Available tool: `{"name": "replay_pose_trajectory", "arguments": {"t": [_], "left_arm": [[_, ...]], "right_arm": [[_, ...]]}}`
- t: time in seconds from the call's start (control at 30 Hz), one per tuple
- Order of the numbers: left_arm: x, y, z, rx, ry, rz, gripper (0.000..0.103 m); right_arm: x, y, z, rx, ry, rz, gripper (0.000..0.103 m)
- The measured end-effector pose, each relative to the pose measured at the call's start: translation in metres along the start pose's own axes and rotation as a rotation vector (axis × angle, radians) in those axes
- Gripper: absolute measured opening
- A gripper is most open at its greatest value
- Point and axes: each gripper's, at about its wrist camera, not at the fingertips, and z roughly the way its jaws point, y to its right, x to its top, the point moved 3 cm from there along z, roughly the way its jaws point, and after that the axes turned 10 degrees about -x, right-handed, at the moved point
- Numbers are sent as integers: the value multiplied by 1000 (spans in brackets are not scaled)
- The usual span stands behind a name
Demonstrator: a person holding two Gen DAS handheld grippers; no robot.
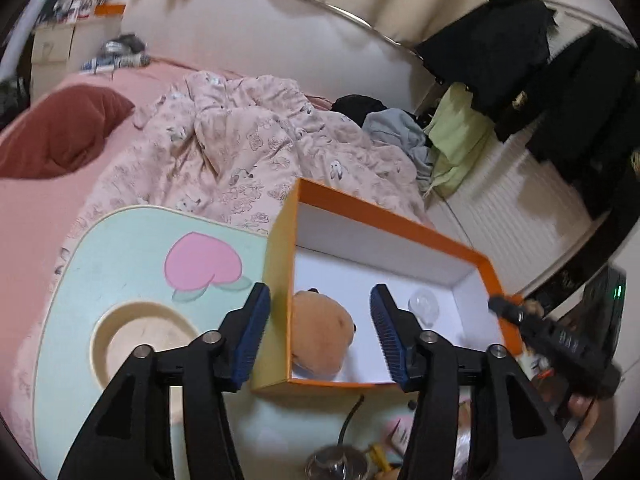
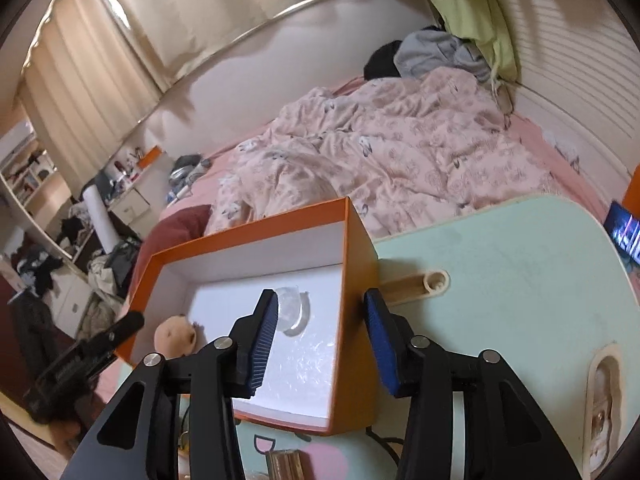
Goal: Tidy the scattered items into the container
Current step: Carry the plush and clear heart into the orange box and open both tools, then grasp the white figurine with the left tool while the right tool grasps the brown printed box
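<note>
An orange box (image 1: 384, 220) with a white inside stands on a mint-green lap table (image 1: 120, 264). A brown plush toy (image 1: 320, 332) and a clear plastic piece (image 1: 423, 303) lie inside it. My left gripper (image 1: 320, 304) is open and empty, its jaws straddling the box's left wall above the plush. In the right wrist view my right gripper (image 2: 320, 312) is open and empty, its jaws straddling the box's (image 2: 360, 248) right wall, near the clear piece (image 2: 294, 308). The plush (image 2: 176, 334) lies at the box's left. Each gripper shows in the other's view at the edge.
The table rests on a bed with a pink floral quilt (image 1: 240, 148) and a dark red pillow (image 1: 60, 136). A round recess (image 1: 140, 344) and a slot (image 2: 416, 284) are set in the table. Small items and a cable (image 1: 352, 416) lie at its near edge. A phone (image 2: 626, 232) glows at right.
</note>
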Motion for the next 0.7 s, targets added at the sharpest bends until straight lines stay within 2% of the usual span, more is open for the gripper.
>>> {"name": "replay_pose_trajectory", "arguments": {"t": [0.1,0.17,0.23,0.27,0.33,0.4,0.57,0.7], "left_arm": [[-4,2,0,-3,15,-1,63],[-3,2,0,-4,17,-3,63],[-2,1,-7,-21,53,-14,63],[1,-1,-15,-25,100,-21,63],[6,-2,-43,-3,246,-17,63],[9,2,-69,5,337,21,63],[-10,24,-102,-71,315,89,63],[-48,48,-102,-43,197,172,63]], "right_arm": [[1,-4,2,1,1,-4,51],[0,-3,2,3,5,-6,52],[2,-3,-1,5,19,11,52],[3,-2,-6,-5,42,18,52],[4,2,-23,-20,109,23,52],[6,4,-39,-22,157,21,52],[-9,0,-80,-4,200,-64,52],[-39,-2,-110,12,228,-129,52]]}}
